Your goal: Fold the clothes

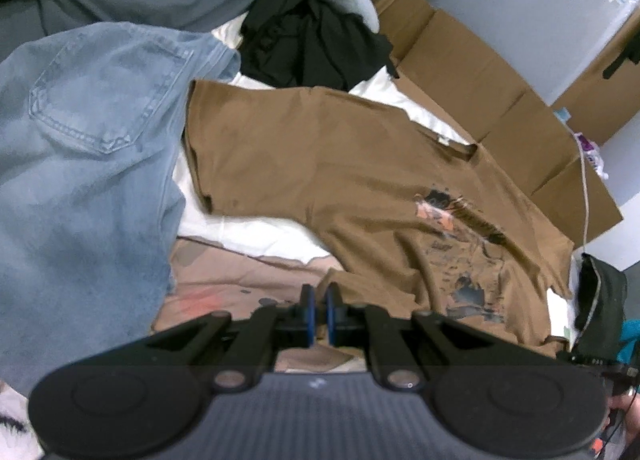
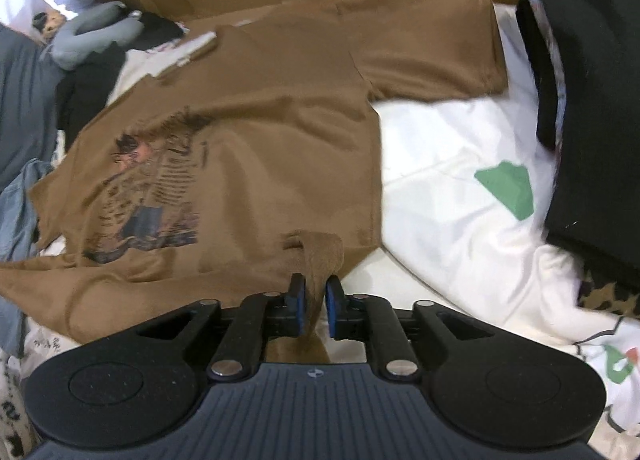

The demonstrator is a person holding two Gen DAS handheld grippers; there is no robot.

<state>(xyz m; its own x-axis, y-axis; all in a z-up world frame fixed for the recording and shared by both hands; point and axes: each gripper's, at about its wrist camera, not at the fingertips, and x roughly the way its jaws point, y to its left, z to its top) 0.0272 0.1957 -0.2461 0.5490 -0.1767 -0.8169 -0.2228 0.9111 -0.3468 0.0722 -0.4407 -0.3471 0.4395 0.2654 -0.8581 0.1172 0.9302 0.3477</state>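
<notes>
Right under my right gripper (image 2: 315, 306) a tuck of the brown T-shirt's (image 2: 248, 131) hem stands up between the jaws, which sit slightly apart, so I judge the cloth loose there rather than clamped. My left gripper (image 1: 319, 314) has its jaws pressed nearly together at the opposite hem corner; whether they pinch the cloth I cannot tell. Taking both bottom corners suits pulling the hem up toward the collar. That shirt lies print-up, spread across the white bedsheet (image 2: 448, 163). Jeans (image 1: 88, 139) crowd its left sleeve, a black garment (image 1: 312, 47) is heaped beyond, and cardboard boxes (image 1: 472, 71) line the far side.
</notes>
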